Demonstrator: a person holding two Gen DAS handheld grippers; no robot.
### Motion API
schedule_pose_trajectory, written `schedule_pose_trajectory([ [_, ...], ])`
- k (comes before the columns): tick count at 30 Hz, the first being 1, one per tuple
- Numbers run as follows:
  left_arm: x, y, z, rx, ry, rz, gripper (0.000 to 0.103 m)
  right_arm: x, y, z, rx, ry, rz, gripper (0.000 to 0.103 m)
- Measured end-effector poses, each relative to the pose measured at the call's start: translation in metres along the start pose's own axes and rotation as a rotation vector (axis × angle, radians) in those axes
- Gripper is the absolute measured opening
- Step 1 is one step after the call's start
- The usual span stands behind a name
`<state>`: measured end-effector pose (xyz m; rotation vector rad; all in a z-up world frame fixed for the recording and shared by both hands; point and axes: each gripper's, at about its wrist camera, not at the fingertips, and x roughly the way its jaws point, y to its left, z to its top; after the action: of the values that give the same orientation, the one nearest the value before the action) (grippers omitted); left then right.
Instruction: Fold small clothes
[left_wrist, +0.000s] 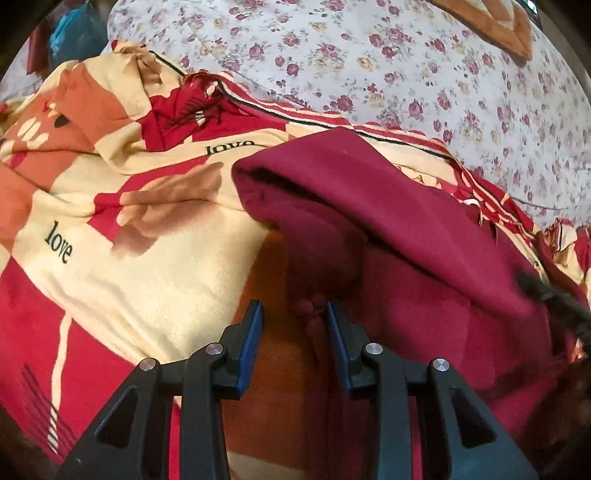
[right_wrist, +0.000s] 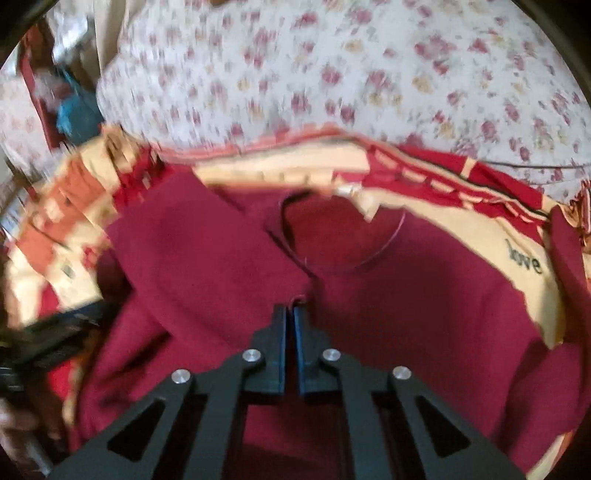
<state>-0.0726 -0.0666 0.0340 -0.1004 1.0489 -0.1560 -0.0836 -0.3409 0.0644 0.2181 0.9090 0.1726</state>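
A maroon garment (left_wrist: 388, 206) lies on a red, cream and orange blanket (left_wrist: 147, 277), one sleeve folded across its body. My left gripper (left_wrist: 293, 314) is open just above the garment's left edge. A small bunch of maroon cloth sits against its right pad, and the pads do not press on it. In the right wrist view the garment (right_wrist: 424, 302) shows its round neckline (right_wrist: 332, 236). My right gripper (right_wrist: 290, 310) is shut on the edge of the folded sleeve. The right gripper (left_wrist: 565, 306) appears blurred at the sleeve's far end, and the left gripper (right_wrist: 55, 332) at the left edge.
The blanket (right_wrist: 480, 236) with "love" printed on it lies over a white floral bedsheet (left_wrist: 369, 55) that fills the far side. An orange-brown cloth (left_wrist: 498, 22) is at the far right, and a teal object (left_wrist: 74, 33) at the far left.
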Motion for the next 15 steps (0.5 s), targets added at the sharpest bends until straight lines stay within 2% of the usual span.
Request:
schedule_pose_trajectory([
  [2, -0.002, 0.002, -0.001, -0.019, -0.004, -0.01, 0.014, -0.031, -0.008, 0.007, -0.001, -0.074, -0.01, 0.004],
  [5, -0.002, 0.001, -0.003, -0.028, -0.016, -0.006, 0.014, -0.051, -0.023, 0.015, 0.023, -0.094, -0.05, 0.004],
  [10, -0.004, 0.005, -0.004, -0.041, -0.022, -0.019, 0.014, -0.082, -0.055, 0.018, 0.04, -0.147, -0.209, 0.004],
  [13, -0.003, 0.009, -0.004, -0.068, -0.021, -0.034, 0.014, -0.09, -0.084, 0.016, 0.081, -0.132, -0.308, 0.004],
  [15, -0.003, 0.009, -0.004, -0.076, -0.024, -0.035, 0.014, -0.078, -0.099, 0.013, 0.097, -0.07, -0.347, 0.004],
])
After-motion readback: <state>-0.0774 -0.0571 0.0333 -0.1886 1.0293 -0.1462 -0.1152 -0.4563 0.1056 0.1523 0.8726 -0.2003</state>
